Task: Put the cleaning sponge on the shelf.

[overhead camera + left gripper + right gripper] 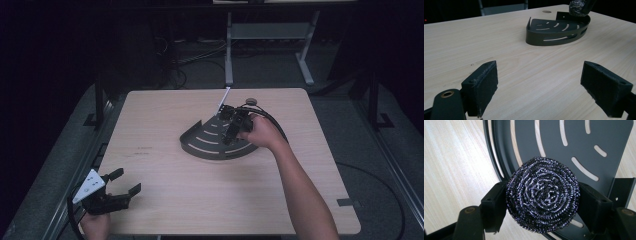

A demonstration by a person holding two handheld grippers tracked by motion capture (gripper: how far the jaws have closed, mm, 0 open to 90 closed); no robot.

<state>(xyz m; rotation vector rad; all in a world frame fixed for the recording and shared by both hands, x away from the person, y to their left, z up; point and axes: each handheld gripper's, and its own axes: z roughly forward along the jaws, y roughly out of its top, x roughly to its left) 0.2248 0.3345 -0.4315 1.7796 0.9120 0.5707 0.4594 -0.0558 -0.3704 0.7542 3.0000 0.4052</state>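
While our right hand-held gripper [541, 202] clamps the round steel-wool scourer [542, 197] above the dark slotted quarter-round metal tray [574, 142], loosening early could drop it beside the tray; our left hand-held gripper [539, 85] gapes empty.

— What is this place, a lab?
— Looks so. Dark room, one bare wooden table [175, 190] under the light, cables [192, 57] tangled on the grey floor beyond it, and a metal bench frame [270, 35] at the far side.

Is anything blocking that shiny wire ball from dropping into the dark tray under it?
Nothing visible. The round steel-wool scourer, clamped in the right gripper, hangs above the dark slotted quarter-round metal tray.
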